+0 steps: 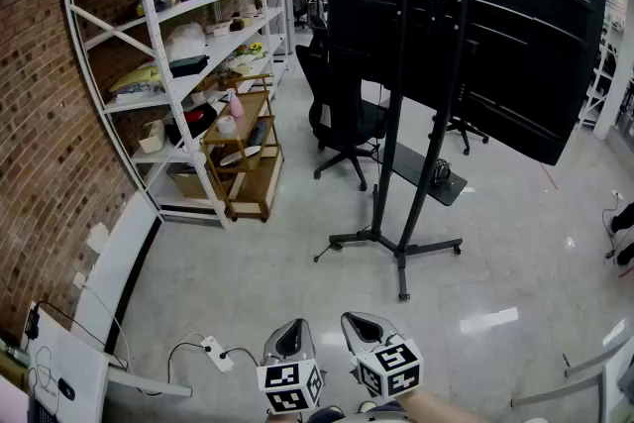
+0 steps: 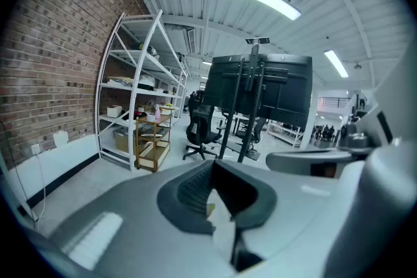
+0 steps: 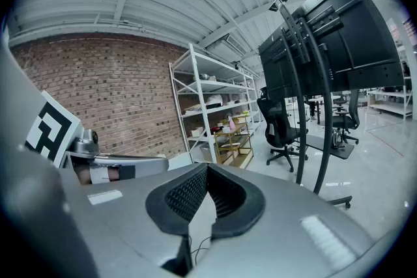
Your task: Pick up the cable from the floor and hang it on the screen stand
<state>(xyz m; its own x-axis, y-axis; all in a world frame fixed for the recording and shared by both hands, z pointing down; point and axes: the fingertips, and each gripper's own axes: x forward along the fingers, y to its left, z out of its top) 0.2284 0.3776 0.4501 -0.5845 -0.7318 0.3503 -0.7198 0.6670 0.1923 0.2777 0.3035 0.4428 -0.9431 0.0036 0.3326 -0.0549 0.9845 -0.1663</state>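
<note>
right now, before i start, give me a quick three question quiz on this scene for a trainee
1. True or false: the left gripper and the right gripper are both shut and empty.
2. What lies on the floor nearest the left gripper? A) a white power strip B) an office chair C) a wooden cart
3. In the head view, on which side of the screen stand does the white shelving stand?

Key: 1 true; 2 A; 3 the left, against the brick wall.
</note>
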